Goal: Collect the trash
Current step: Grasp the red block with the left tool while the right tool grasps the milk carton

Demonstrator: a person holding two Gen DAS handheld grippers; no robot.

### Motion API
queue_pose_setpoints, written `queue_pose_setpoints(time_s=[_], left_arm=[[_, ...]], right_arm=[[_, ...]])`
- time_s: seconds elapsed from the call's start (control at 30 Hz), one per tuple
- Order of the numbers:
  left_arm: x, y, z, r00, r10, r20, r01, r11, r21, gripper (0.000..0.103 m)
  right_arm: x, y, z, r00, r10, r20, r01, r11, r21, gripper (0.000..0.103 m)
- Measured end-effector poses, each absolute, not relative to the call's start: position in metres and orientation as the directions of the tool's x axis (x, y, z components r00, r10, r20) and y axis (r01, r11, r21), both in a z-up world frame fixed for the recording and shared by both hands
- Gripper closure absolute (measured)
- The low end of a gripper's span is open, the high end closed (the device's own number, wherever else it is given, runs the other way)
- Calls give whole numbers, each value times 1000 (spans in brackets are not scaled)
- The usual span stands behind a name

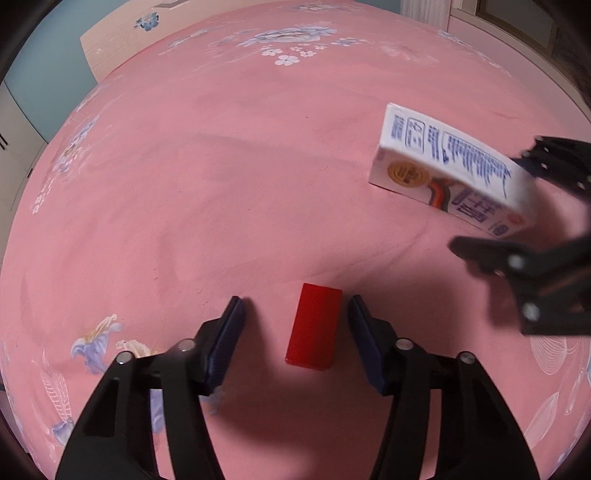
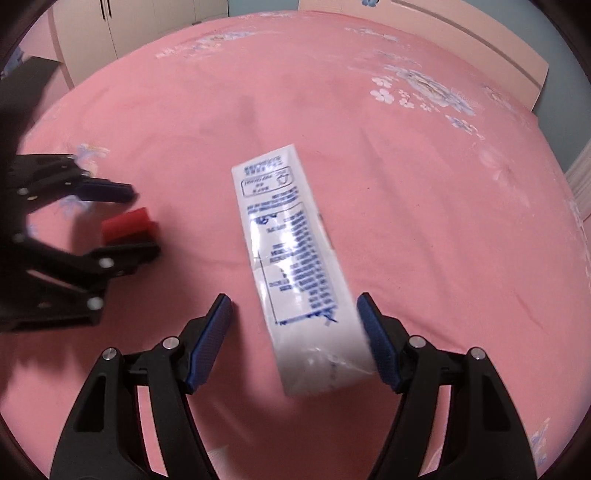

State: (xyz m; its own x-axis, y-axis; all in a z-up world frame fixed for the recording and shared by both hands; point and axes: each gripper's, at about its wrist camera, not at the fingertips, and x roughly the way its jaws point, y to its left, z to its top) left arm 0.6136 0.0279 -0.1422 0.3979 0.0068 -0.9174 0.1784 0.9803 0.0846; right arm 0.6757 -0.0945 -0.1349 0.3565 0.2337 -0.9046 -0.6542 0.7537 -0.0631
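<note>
A small red block (image 1: 314, 326) lies on the pink bedsheet between the fingers of my left gripper (image 1: 295, 310), which is open around it without touching; it also shows in the right wrist view (image 2: 127, 225). A white carton with blue print (image 2: 299, 266) lies on the sheet between the fingers of my right gripper (image 2: 295, 310), which is open; the carton's near end is close to the right finger. In the left wrist view the carton (image 1: 450, 166) is at right, with the right gripper (image 1: 491, 206) around its end. The left gripper (image 2: 144, 221) shows at left in the right wrist view.
The pink floral bedsheet (image 1: 221, 184) covers the whole bed. A cream headboard (image 2: 461, 33) is at the far edge, with a wardrobe (image 2: 129, 22) beyond the bed's far left.
</note>
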Motion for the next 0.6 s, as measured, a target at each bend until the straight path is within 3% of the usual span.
queue_pose_setpoints(time_s=[0.17, 0.23, 0.27, 0.33, 0.6], left_arm=[[615, 26, -142, 388, -19, -921, 180, 982, 56, 71], [614, 23, -142, 387, -24, -922, 186, 981, 53, 80], [613, 23, -142, 390, -20, -921, 188, 980, 58, 80], [611, 22, -142, 395, -15, -919, 190, 980, 66, 81], [598, 24, -129, 391, -13, -920, 157, 986, 53, 81]], right_arm=[[695, -92, -140, 344, 269, -899, -622, 783, -4, 33], [700, -95, -140, 340, 285, -896, -607, 794, 22, 40], [703, -97, -141, 339, 287, -896, -595, 803, 32, 44], [706, -101, -139, 335, 293, -896, -572, 819, 54, 62], [691, -110, -120, 399, 249, -883, -526, 850, 2, 66]])
